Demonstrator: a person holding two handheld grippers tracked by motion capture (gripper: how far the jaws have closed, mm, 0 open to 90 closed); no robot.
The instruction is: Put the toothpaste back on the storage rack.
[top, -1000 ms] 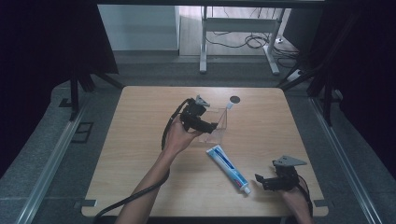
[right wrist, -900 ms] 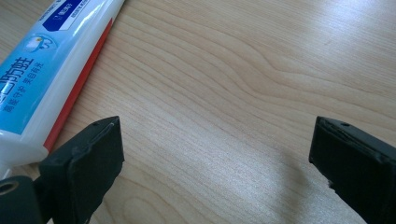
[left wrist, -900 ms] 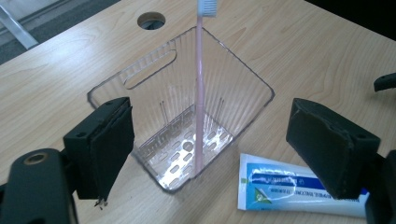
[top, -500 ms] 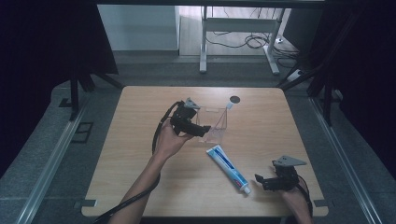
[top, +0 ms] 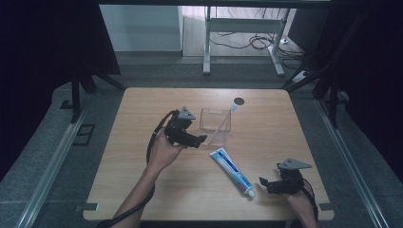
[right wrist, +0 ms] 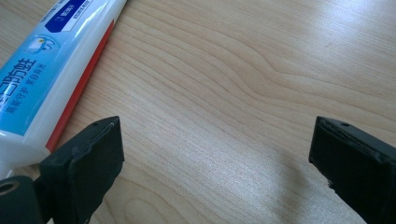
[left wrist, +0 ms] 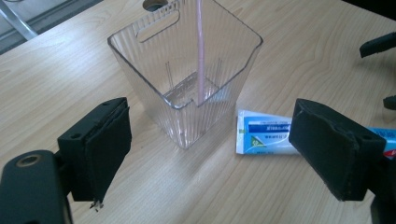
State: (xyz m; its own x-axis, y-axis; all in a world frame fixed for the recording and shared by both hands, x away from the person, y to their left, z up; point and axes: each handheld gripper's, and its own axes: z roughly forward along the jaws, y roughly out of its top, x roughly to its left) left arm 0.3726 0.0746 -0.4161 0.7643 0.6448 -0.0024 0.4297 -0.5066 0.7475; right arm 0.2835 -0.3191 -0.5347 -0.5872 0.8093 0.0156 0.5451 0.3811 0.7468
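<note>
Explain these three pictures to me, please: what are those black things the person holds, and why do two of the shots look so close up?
No robot arm here: a person sits at a wooden table with a hand-held grasping tool in each hand. The high view looks down from above; there the left tool is near the middle and the right tool near the bottom right corner.

The two close-ups come from small cameras riding on the tools, each looking out between its own two black jaws. That is why black blocks frame them.

On the table stand a clear ribbed plastic container with a thin pink stick leaning inside, and beside it lies a blue and white toothpaste tube.

Both tools have their jaws wide apart and hold nothing. The left one faces the container; the right one sits beside the tube's cap end.
</note>
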